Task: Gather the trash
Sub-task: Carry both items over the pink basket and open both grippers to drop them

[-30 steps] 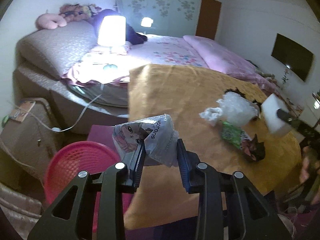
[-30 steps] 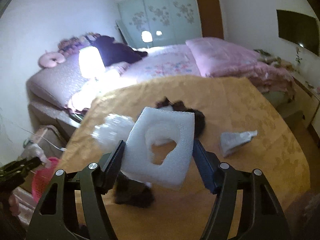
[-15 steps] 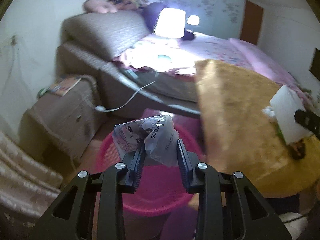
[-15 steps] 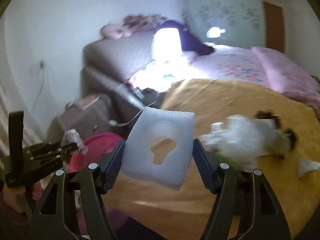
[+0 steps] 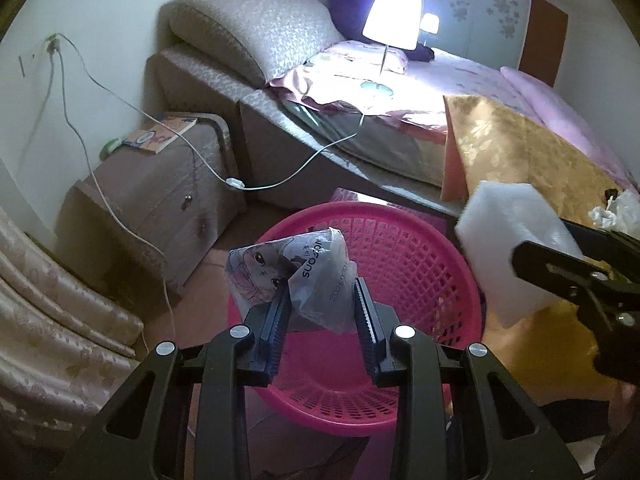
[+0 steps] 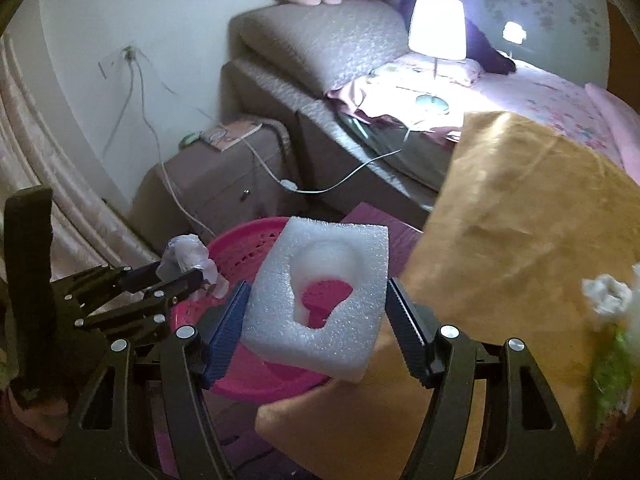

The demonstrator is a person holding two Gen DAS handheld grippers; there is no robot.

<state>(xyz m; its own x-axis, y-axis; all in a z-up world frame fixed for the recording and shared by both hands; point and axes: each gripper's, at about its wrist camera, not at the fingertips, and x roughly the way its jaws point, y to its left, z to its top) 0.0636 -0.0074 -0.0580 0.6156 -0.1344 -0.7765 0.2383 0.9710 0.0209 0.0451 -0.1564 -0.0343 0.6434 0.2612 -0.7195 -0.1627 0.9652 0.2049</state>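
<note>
Left gripper (image 5: 318, 300) is clamped on a crumpled plastic wrapper (image 5: 292, 276) with cartoon print, held directly over the pink basket (image 5: 420, 264) on the floor by the bed. Right gripper (image 6: 316, 312) has its 2 fingers pressed on a white foam block (image 6: 324, 300) with a bulb-shaped cutout, above the basket's rim at the edge of the gold-cloth table (image 6: 520, 216). More trash (image 6: 608, 292) sits on the table, far right.

Blurred trash (image 6: 612, 320), possibly tissue, cut off right
</note>
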